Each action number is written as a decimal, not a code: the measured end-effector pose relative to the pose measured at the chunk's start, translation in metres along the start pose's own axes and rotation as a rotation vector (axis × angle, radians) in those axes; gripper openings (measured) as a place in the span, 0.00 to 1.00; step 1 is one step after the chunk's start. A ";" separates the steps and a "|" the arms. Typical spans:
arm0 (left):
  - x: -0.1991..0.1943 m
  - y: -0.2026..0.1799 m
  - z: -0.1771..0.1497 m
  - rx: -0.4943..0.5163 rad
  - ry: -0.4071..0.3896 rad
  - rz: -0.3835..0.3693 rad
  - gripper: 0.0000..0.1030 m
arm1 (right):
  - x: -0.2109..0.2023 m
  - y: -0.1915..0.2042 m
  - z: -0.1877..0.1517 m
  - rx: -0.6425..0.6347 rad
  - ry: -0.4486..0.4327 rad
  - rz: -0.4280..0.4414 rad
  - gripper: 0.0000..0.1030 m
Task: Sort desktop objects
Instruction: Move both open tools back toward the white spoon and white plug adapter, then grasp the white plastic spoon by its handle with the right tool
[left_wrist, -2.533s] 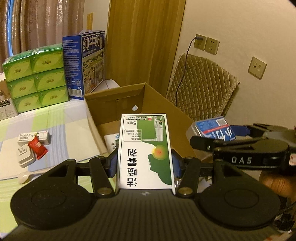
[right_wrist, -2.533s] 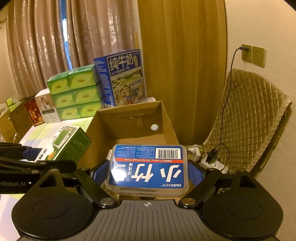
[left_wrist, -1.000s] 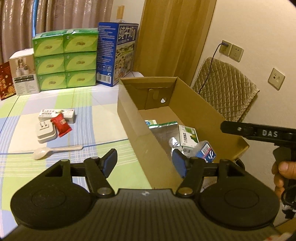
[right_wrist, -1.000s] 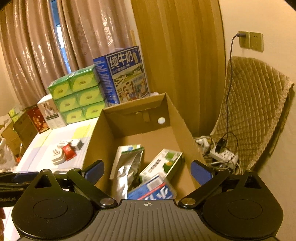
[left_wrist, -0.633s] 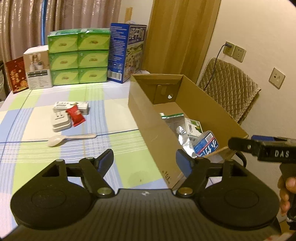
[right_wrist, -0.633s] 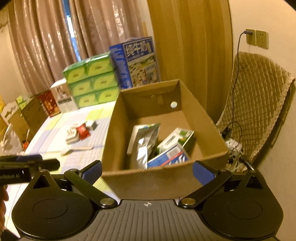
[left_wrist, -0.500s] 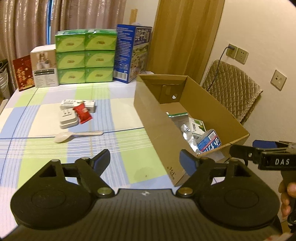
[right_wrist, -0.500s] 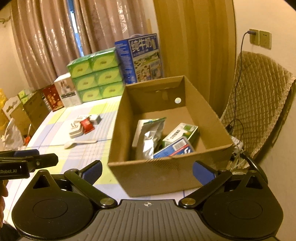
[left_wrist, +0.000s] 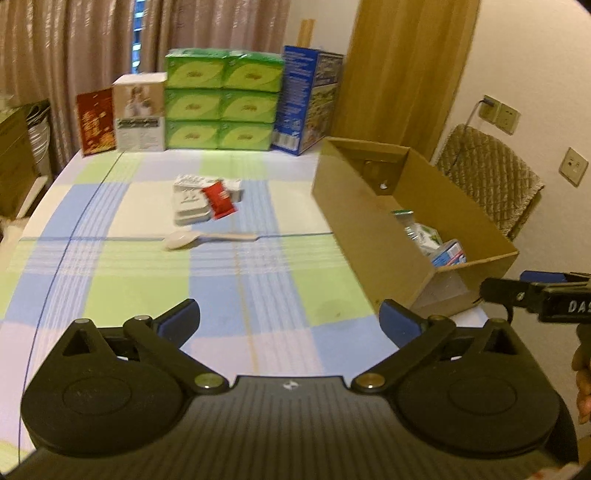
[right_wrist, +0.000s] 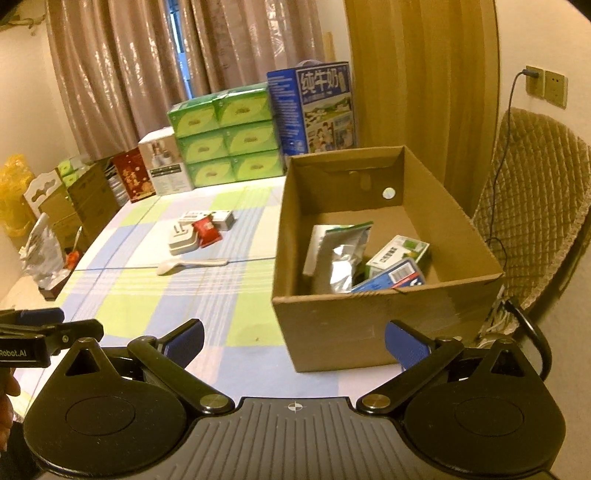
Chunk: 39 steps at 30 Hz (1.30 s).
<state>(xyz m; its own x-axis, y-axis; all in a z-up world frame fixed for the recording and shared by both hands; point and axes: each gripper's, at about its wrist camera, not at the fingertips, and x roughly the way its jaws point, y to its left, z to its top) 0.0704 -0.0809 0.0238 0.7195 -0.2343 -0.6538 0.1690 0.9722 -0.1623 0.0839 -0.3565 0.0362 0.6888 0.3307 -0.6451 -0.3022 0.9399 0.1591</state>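
The left gripper (left_wrist: 290, 319) is opening wide with nothing in it, and the right gripper (right_wrist: 293, 339) is wide open and empty too. The box (right_wrist: 369, 321) sits on the right of the table (left_wrist: 258, 295) with packs inside. Far on the left lie a spoon (left_wrist: 184, 238), a red packet (left_wrist: 218, 199) and a white plug (left_wrist: 190, 208), close together.
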 end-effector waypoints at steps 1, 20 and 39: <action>-0.001 0.005 -0.003 -0.009 0.003 0.008 0.99 | 0.000 0.001 0.000 -0.003 0.001 0.003 0.98; -0.012 0.063 -0.016 -0.050 0.027 0.051 0.99 | 0.011 0.056 0.014 -0.235 -0.094 0.129 0.98; 0.041 0.144 0.031 0.102 0.065 0.071 0.98 | 0.131 0.130 0.078 -0.537 0.054 0.305 0.98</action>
<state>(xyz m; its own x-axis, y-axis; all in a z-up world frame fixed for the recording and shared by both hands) 0.1456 0.0500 -0.0037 0.6873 -0.1611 -0.7082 0.1887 0.9812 -0.0400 0.1863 -0.1846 0.0301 0.4893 0.5593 -0.6691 -0.7793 0.6249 -0.0475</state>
